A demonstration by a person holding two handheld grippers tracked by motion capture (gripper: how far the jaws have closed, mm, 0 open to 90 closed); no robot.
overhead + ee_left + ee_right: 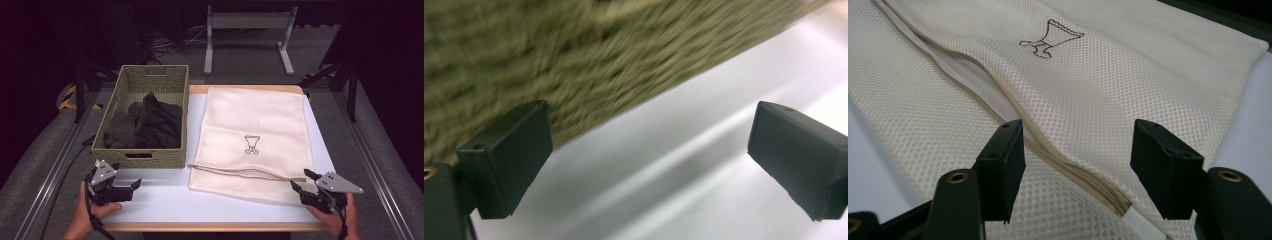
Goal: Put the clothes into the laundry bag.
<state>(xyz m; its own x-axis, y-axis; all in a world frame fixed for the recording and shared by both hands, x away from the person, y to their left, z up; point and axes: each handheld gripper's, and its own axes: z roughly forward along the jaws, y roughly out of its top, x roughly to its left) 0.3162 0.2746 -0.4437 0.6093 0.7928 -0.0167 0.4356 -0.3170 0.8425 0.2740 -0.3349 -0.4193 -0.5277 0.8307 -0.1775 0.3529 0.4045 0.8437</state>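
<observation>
The right gripper [303, 181], jaws wide and empty, sits at the mesh bag's [255, 135] five-o'clock corner by its zipper [1068, 167], while the left gripper [131, 185] gapes empty at the wicker basket's [111, 112] six o'clock.
</observation>
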